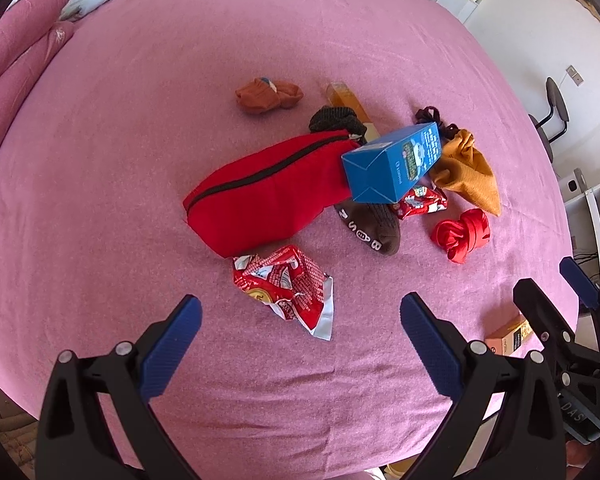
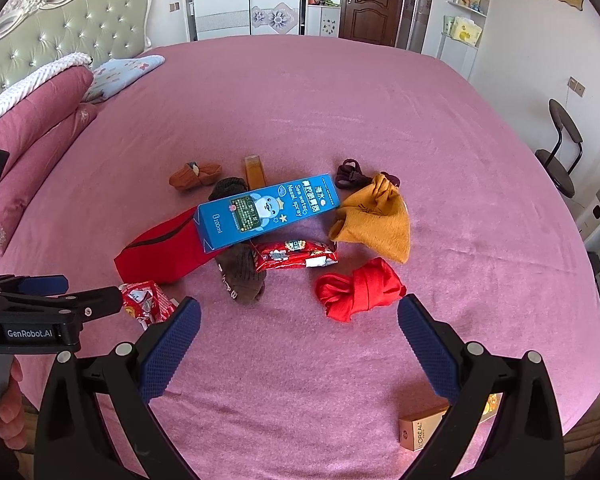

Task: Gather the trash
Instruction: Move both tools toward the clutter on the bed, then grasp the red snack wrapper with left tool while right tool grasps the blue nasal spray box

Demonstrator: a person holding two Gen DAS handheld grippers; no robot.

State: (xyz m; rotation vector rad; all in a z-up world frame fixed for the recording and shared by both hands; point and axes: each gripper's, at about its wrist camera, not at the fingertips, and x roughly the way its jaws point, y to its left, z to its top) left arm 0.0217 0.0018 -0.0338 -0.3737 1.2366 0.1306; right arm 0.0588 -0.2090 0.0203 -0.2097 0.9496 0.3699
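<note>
Both tongs hover over the near edge of the bed [image 2: 300, 92], which is covered in a pink sheet. Left tongs [image 1: 300, 320]: spread wide, nothing between the pads. Right tongs [image 2: 300, 320]: likewise spread and empty.

Trash candidates visible, all resting on the bed:
- crumpled red wrapper [image 1: 286, 292], just ahead of the left tongs, beside the near end of the red pouch [image 1: 260, 196]
- second red wrapper [image 2: 296, 254], flatter, partly under the blue box [image 2: 266, 210]
- blue box, a nasal spray carton by its print, lying tilted across the red pouch and a brown sock [image 2: 242, 280]
- amber box [image 2: 254, 170] behind the pile, partly hidden
- small tan carton [image 2: 420, 428] near the bed's front edge, partly behind a right finger

Non-trash mixed in: orange sock bundle [image 1: 268, 96], mustard drawstring bag [image 2: 374, 220], red ribbon knot [image 2: 358, 288], dark cord [image 2: 350, 174].

Progress, as judged: nothing is gripped and no bin or bag for collection shows in either view, so collection appears to be at or near its start. All wrappers and boxes remain to be picked up. The crumpled wrapper looks the likeliest first target, since it sits nearly centred between the left pads. The flatter wrapper may need the blue box lifted first.
</note>
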